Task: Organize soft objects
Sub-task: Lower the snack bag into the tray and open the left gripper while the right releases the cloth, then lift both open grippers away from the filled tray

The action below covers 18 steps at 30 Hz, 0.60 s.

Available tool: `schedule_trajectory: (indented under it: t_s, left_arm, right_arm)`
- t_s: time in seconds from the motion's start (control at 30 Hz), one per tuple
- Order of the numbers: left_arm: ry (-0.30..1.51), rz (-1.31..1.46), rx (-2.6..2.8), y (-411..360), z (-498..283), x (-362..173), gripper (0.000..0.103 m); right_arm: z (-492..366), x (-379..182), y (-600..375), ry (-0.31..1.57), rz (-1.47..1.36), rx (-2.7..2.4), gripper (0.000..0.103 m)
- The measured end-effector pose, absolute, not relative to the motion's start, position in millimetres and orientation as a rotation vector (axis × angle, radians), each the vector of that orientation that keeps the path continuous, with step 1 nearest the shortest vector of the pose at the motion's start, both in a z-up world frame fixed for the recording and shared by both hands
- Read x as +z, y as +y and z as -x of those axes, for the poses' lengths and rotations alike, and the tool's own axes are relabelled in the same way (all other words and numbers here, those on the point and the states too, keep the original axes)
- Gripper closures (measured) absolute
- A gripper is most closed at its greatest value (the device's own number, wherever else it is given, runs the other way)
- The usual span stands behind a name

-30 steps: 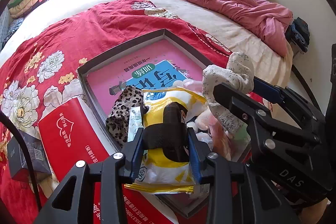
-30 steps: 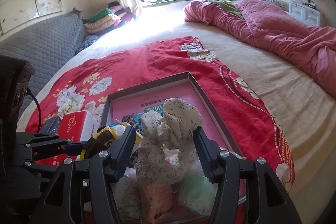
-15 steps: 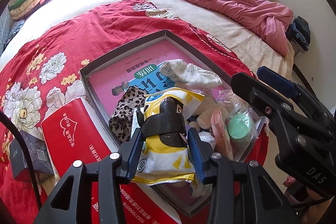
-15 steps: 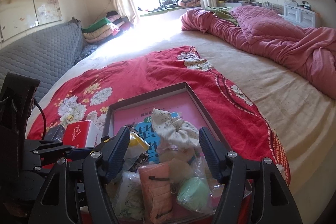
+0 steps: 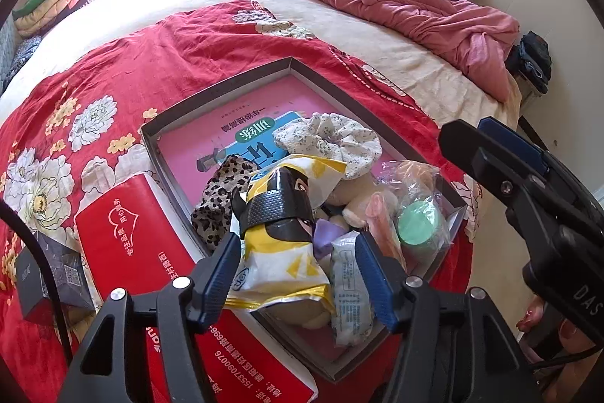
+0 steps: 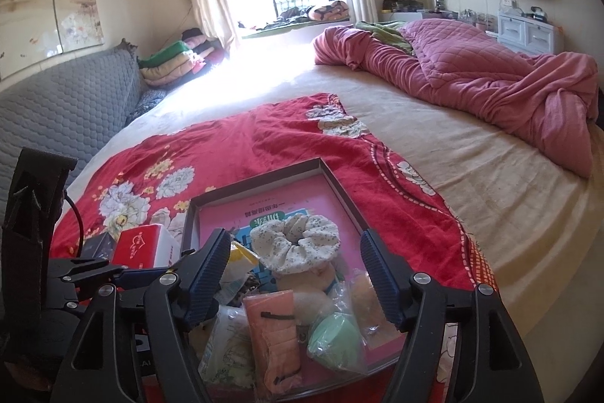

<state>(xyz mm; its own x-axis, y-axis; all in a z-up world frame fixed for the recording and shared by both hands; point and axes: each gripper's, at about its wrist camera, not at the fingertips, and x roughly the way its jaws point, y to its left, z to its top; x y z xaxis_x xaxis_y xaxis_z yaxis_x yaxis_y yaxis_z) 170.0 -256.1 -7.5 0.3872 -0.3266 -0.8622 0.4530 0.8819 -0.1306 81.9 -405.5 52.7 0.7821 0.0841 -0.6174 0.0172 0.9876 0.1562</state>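
Both sets of fingers are opening, left gripper (image 5: 298,272) freeing the yellow-and-white snack packet (image 5: 281,252), right gripper (image 6: 296,272) over the floral fabric scrunchie (image 6: 294,244) lying in the grey shallow cardboard box (image 6: 264,182); next probably fetches another soft item.

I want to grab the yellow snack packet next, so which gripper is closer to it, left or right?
Left. The left gripper has its opening jaws on either side of the yellow snack packet. The right gripper hangs over the bagged items beside it.

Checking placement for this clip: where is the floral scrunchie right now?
In both wrist views the floral scrunchie lies inside the shallow box, on the pink book, just beyond the open right gripper.
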Motion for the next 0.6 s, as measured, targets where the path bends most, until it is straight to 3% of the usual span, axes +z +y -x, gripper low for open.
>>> schedule_trajectory:
  t_s: [0.6]
  left_arm:
    - [0.999,-0.094,-0.499,-232,-150,24,0.033]
  right_arm:
    - [-51,80,-394,0.646,-0.127,-0.028,0.029]
